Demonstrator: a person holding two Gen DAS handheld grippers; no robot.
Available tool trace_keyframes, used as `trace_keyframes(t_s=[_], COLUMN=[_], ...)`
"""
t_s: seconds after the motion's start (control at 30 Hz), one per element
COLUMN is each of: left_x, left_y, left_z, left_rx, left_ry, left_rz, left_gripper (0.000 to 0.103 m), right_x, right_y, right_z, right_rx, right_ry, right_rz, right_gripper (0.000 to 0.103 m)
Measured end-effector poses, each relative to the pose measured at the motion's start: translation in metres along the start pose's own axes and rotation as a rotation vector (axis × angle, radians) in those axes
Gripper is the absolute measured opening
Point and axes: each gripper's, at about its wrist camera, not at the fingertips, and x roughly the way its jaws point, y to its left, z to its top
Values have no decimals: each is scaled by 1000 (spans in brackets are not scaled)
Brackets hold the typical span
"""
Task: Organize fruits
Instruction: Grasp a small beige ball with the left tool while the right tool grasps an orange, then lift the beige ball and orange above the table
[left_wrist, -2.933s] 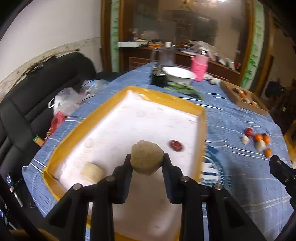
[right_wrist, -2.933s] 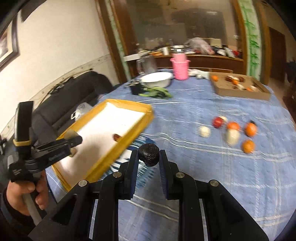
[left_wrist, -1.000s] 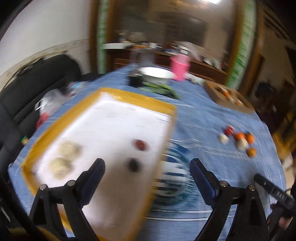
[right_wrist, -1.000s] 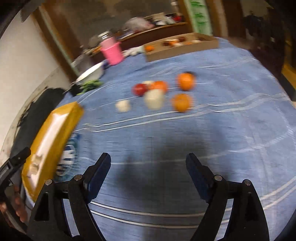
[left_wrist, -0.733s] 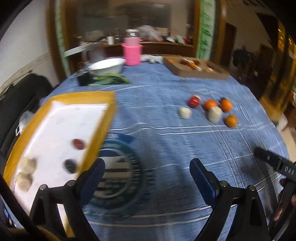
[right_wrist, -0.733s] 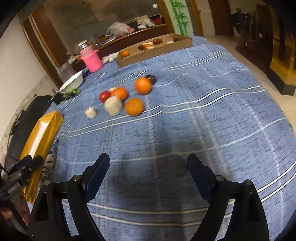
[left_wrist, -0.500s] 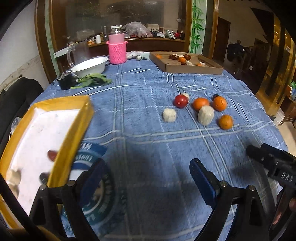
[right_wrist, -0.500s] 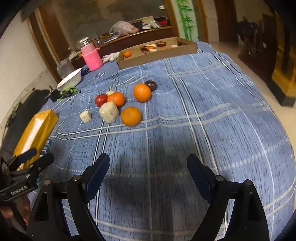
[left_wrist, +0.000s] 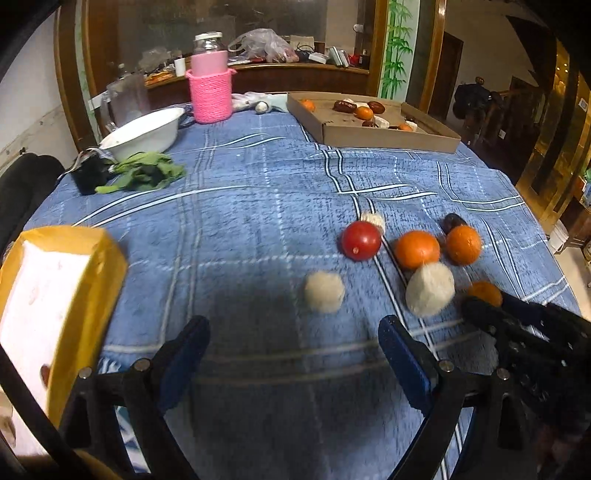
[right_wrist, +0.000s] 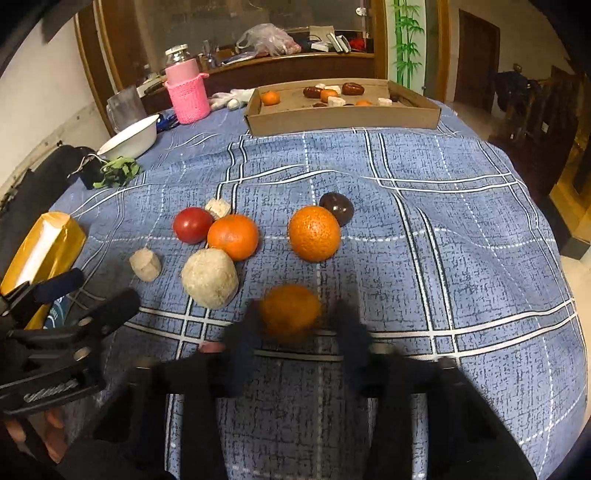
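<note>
Loose fruits lie on the blue checked tablecloth (right_wrist: 443, 236): a red tomato (right_wrist: 192, 224), oranges (right_wrist: 232, 236) (right_wrist: 314, 233), a dark fruit (right_wrist: 337, 207), a big pale ball (right_wrist: 209, 282) and a small pale lump (right_wrist: 145, 264). My right gripper (right_wrist: 295, 325) is blurred, its jaws closing around a small orange (right_wrist: 290, 310), with gaps still showing. My left gripper (left_wrist: 293, 345) is wide open and empty, just short of the small pale lump (left_wrist: 324, 290). The yellow-rimmed white tray (left_wrist: 55, 295) sits at the left with a few fruits in it.
A cardboard box (right_wrist: 343, 110) with more fruits stands at the back. A pink knitted jar (right_wrist: 186, 94), a white bowl (right_wrist: 129, 136), green leaves (right_wrist: 118, 170) and a glass jug (left_wrist: 127, 98) are at the back left. A black sofa lies beyond the left table edge.
Both grippers let go of their fruits in the tray, swung right to the loose pile, and the right one has now narrowed around the small orange.
</note>
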Motion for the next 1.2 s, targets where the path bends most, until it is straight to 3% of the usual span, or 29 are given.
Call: trace_keyframes(t_s=[0.07,0.13,0.2,0.73,1.03,1.2], left_x=[8,19,19,-56,-76,-70], left_y=[-7,-13,-15,-20,-3,2], left_z=[5,8,10,-41,-57,-55], left_rx=[18,44,44,66,29,7], left_ry=[-8,18,0,-114,-185,-177], left_rz=[-2,9,3,-51,1,17], left_gripper=[86,52,27,27,27,27], right_x=[-2,-6,-10,-60,-79,-79], right_y=[-4,-6,-9,-6,10,7], right_z=[-2,-4,-6,-48,-57,-56], right_rx=[16,32,45,126,108,120], right_ry=[-8,-8,-15,-117,-207,-217], right_rz=[7,15,16,-32,-87,-106], right_gripper=[31,31,31,30,30,30])
